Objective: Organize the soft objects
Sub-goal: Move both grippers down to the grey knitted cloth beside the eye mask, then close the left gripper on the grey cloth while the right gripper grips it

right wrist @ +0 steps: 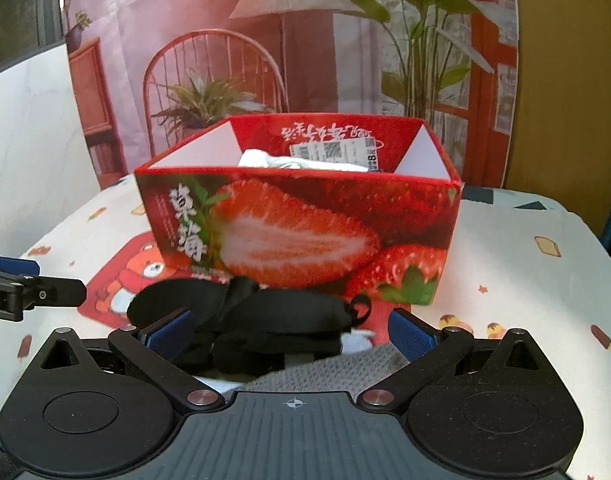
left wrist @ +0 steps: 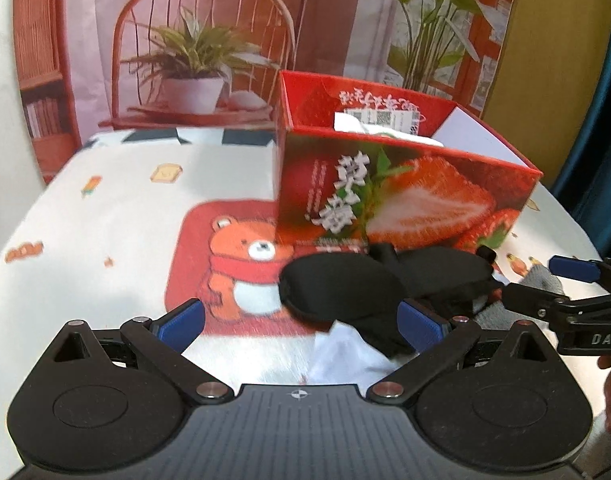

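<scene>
Currently, both grippers are positioned low over the table (left wrist: pixel 105 220), in front of the red strawberry box (right wrist: pixel 305 220).

Left gripper (left wrist: pixel 301 322): jaws spread wide, nothing held. The black eye mask (left wrist: pixel 345 288) lies on the table between its blue pads, with the right pad (left wrist: pixel 421 322) just beside the mask's edge; contact cannot be determined. A white cloth (left wrist: pixel 345 356) lies under the near edge of the mask.

Right gripper (right wrist: pixel 289 330): jaws spread wide, nothing held. In this view the mask, with its black strap bunched at the middle, sits between the fingers. A grey knitted item (right wrist: pixel 333 368) lies beneath the mask, close to the gripper body.

The eye mask rests on the table directly in front of the box's front wall, partly over the bear print (left wrist: pixel 245 272) on the tablecloth.

The box is open at the top. A white soft item (right wrist: pixel 297 160) and a barcode label (right wrist: pixel 333 152) are visible inside it.
</scene>
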`<state>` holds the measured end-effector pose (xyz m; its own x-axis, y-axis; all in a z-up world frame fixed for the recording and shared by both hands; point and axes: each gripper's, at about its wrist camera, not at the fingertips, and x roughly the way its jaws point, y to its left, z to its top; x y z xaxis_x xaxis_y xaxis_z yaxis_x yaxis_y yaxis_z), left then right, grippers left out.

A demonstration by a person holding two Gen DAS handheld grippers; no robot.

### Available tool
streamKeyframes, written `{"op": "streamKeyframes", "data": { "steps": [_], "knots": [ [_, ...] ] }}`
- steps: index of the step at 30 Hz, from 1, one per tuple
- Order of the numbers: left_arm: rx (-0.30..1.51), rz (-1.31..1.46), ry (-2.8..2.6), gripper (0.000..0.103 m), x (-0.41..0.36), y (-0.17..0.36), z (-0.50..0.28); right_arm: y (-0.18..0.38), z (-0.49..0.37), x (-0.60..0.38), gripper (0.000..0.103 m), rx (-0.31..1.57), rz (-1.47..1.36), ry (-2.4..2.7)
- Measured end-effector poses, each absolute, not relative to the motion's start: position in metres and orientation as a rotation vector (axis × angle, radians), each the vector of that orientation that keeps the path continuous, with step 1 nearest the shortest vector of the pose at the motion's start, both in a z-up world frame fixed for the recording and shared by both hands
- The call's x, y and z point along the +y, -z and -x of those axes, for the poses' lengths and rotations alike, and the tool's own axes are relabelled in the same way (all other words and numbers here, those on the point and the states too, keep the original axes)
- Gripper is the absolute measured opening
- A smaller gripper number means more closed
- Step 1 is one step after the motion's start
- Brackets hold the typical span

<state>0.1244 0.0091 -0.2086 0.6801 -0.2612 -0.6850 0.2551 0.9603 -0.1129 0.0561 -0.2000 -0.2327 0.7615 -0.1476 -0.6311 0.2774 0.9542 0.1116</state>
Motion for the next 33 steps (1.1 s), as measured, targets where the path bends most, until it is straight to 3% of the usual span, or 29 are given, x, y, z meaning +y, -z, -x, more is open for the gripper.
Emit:
{"op": "streamKeyframes", "data": {
  "steps": [11, 15, 20, 22, 25, 33],
  "knots": [
    [0.834, -0.001, 0.431, 0.096, -0.012, 0.231, -0.087, 0.25, -0.041, -0.188, 0.093, 0.722, -0.158, 0.245],
    [0.881, -0.017, 0.463, 0.088, -0.019, 0.242, -0.08, 0.253, -0.038, -0.184, 0.093, 0.735, -0.14, 0.241],
    [0.926, -0.024, 0.45, 0.068, -0.019, 0.254, -0.083, 0.254, -0.038, -0.182, 0.092, 0.737, -0.135, 0.242],
    [0.951, -0.02, 0.434, 0.041, -0.017, 0.259, -0.088, 0.254, -0.038, -0.182, 0.091, 0.736, -0.135, 0.243],
    [0.956, 0.02, 0.43, 0.024, -0.012, 0.26, -0.094, 0.253, -0.037, -0.183, 0.09, 0.735, -0.134, 0.247],
    [0.945, 0.073, 0.315, 0.021, 0.008, 0.261, -0.105, 0.253, -0.033, -0.195, 0.09, 0.723, -0.13, 0.323]
  ]
}}
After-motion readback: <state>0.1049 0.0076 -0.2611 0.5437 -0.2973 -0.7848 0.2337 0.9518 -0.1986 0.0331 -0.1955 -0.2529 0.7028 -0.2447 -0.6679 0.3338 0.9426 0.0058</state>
